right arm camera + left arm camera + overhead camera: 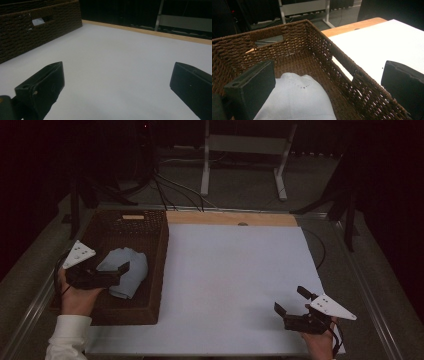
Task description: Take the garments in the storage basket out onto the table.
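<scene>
Table (230, 218): a wooden top — its bare pale wood shows as a strip along the far edge.
Sheet (235, 285): a white sheet lies flat on the table and covers nearly all of it, from the wood strip to the near edge.
Basket (159, 270): a dark brown woven basket stands on the left part of the table, its right wall along the left edge of the sheet; in the left gripper view its wall has a slot-like handle opening.
Far edge mark (243, 224): a small dark round spot on the wood strip — too small to tell what it is.
</scene>
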Demonstrator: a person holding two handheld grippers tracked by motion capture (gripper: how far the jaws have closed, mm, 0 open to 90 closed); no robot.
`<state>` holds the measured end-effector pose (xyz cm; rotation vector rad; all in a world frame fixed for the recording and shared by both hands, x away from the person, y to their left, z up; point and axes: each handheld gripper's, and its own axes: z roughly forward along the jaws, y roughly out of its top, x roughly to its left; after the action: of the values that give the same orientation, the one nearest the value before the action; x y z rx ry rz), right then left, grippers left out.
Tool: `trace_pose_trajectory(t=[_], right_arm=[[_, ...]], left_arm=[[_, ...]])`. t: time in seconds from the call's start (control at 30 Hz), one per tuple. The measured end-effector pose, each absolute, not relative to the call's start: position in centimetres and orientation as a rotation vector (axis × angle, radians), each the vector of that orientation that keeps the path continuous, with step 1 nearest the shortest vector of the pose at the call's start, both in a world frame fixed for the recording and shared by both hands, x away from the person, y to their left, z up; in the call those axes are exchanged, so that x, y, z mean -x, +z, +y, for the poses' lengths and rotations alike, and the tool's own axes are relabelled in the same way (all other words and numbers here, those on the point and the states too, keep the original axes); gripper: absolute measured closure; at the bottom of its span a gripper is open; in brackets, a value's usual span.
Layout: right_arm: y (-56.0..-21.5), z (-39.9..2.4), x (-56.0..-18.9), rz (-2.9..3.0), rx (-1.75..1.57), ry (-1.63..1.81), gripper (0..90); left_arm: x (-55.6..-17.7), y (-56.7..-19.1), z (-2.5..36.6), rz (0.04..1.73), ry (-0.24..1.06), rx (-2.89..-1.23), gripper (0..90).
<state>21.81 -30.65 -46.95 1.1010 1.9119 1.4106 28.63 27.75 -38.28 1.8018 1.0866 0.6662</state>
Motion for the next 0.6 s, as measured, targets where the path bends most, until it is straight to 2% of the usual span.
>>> trace_pose_trajectory(t=[0.6], right_arm=[[-46.9,-30.8,-21.9,1.906,-1.114,1.409,0.0]], left_arm=[[-31.4,-39.0,27.3,1.119,0.646,-1.839,0.5]])
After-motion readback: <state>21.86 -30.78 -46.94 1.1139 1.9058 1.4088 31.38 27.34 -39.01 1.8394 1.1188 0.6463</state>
